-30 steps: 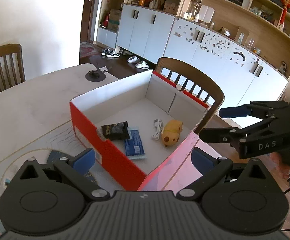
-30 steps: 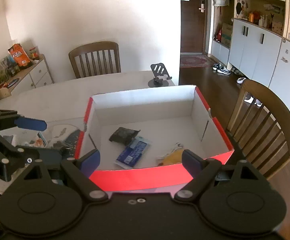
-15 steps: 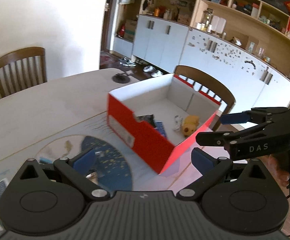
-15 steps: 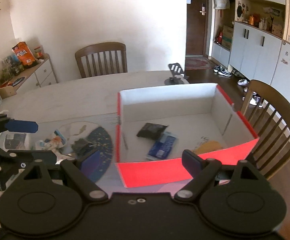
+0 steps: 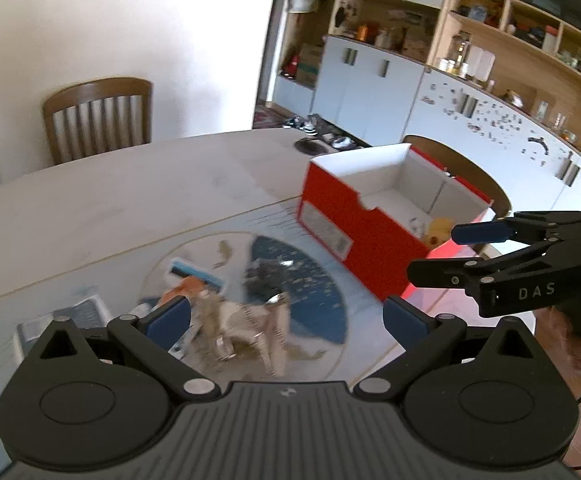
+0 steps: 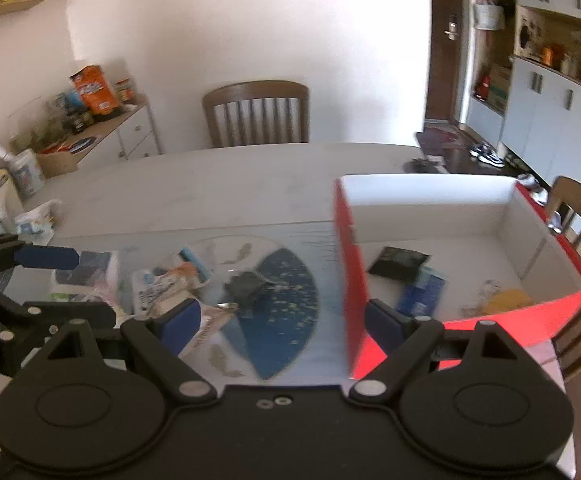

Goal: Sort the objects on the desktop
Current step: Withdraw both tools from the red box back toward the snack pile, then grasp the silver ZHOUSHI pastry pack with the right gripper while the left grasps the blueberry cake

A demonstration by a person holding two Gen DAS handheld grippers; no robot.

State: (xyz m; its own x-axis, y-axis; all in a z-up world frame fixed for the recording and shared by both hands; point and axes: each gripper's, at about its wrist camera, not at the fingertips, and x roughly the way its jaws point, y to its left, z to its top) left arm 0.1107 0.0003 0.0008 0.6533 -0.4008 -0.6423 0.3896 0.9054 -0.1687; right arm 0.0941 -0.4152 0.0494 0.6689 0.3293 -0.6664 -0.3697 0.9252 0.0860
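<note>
Your left gripper (image 5: 286, 316) hangs above a heap of loose items (image 5: 246, 320) on the table (image 5: 90, 208), its blue-padded fingers spread wide with nothing between them; the heap is blurred, so you can make out only crumpled pale packaging, an orange scrap and a blue-and-white packet (image 5: 196, 276) lying on a round mat with a dark blue patch (image 5: 310, 292); your right gripper (image 6: 282, 320) is likewise wide open and empty, held over the near edge of that mat, between the heap and the red box (image 6: 350, 292); in the left wrist view it shows at the right edge, pointing left towards the box; the box, red outside and white inside, stands open just right of the mat; inside it lie a black packet (image 6: 398, 262), a blue packet (image 6: 422, 292) touching it, and a yellow soft toy (image 6: 508, 300) near the front wall; two wooden chairs (image 6: 256, 114) stand by the table
</note>
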